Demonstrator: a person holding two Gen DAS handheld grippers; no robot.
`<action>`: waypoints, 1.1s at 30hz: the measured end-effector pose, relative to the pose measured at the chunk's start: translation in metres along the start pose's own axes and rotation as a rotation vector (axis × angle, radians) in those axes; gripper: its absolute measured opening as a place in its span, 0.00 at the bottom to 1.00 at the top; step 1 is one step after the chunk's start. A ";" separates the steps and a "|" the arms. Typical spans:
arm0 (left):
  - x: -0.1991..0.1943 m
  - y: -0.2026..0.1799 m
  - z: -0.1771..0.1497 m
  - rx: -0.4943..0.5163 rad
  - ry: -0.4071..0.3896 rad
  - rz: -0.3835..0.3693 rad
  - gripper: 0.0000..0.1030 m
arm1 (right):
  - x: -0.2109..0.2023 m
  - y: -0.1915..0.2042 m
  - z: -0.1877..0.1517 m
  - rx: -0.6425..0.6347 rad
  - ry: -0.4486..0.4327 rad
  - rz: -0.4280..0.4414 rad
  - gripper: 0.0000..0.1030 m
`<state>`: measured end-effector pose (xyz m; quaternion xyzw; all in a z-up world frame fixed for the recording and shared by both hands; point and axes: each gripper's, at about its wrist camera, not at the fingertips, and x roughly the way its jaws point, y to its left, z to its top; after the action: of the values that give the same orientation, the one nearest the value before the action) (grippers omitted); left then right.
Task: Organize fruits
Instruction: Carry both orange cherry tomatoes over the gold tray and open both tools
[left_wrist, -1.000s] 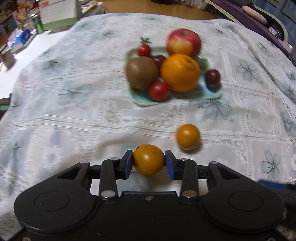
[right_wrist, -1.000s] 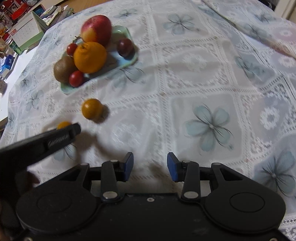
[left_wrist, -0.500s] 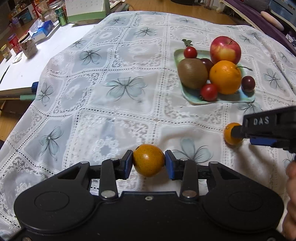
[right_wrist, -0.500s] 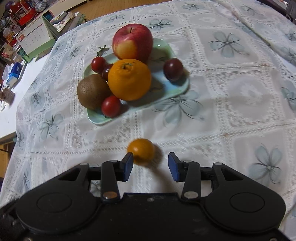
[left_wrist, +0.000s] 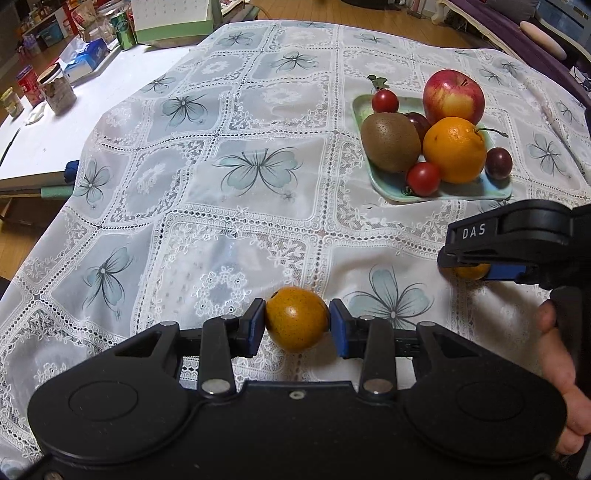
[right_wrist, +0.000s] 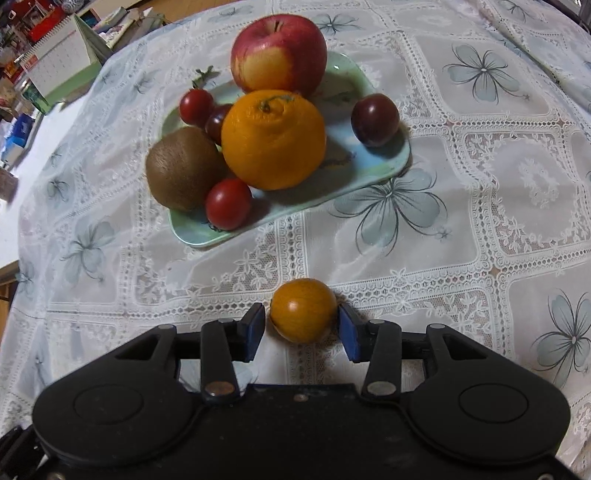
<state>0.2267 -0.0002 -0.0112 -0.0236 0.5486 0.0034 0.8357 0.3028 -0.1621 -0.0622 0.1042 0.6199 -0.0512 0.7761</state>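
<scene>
The left gripper (left_wrist: 297, 325) holds a small orange fruit (left_wrist: 296, 318) between its blue pads; both pads press on the smooth, glossy, finely speckled skin, and the fruit is round.

The right gripper (right_wrist: 302, 328) stands over a second small orange fruit (right_wrist: 303, 309), which lies on the tablecloth (right_wrist: 424, 251) between the pads. Its jaws have just been opening. A narrow gap shows at the left pad; the right pad sits at the fruit's edge, and contact there cannot be told. In the left wrist view this gripper (left_wrist: 480, 264) enters from the right as a black body marked "DAS", with a hand (left_wrist: 565, 373) on its handle.

Further out, a pale green rectangular tray (right_wrist: 384, 170) with rounded corners and a shallow rim lies on the cloth. It carries:
- a red and yellow apple (right_wrist: 279, 53), smooth, at the far side;
- a large orange (right_wrist: 274, 139) with dimpled peel and a stem scar, in the middle;
- a brown, fuzzy, oval kiwi (right_wrist: 181, 169) on the left;
- two glossy red tomatoes (right_wrist: 228, 203), one near and one far;
- two dark purple round fruits (right_wrist: 375, 119), one at the right edge, one half hidden behind the orange.

The cloth is white, with lace openwork bands framing satin squares printed with grey-blue flowers. To the left lies a bare white tabletop (left_wrist: 48, 136) bearing jars, cans, a blue packet and a standing desk calendar (left_wrist: 171, 16). Wooden flooring shows beyond.
</scene>
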 end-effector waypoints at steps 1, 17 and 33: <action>0.000 0.000 0.000 0.002 0.000 -0.002 0.46 | 0.000 0.001 -0.001 -0.004 -0.005 -0.004 0.42; -0.054 -0.010 -0.026 0.070 -0.043 -0.065 0.46 | -0.057 -0.025 -0.038 -0.059 -0.036 0.001 0.38; -0.096 -0.008 -0.117 0.162 -0.065 -0.121 0.46 | -0.137 -0.069 -0.159 -0.151 -0.027 0.053 0.38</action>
<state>0.0809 -0.0111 0.0308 0.0110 0.5174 -0.0905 0.8509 0.1060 -0.2004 0.0310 0.0609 0.6086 0.0149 0.7910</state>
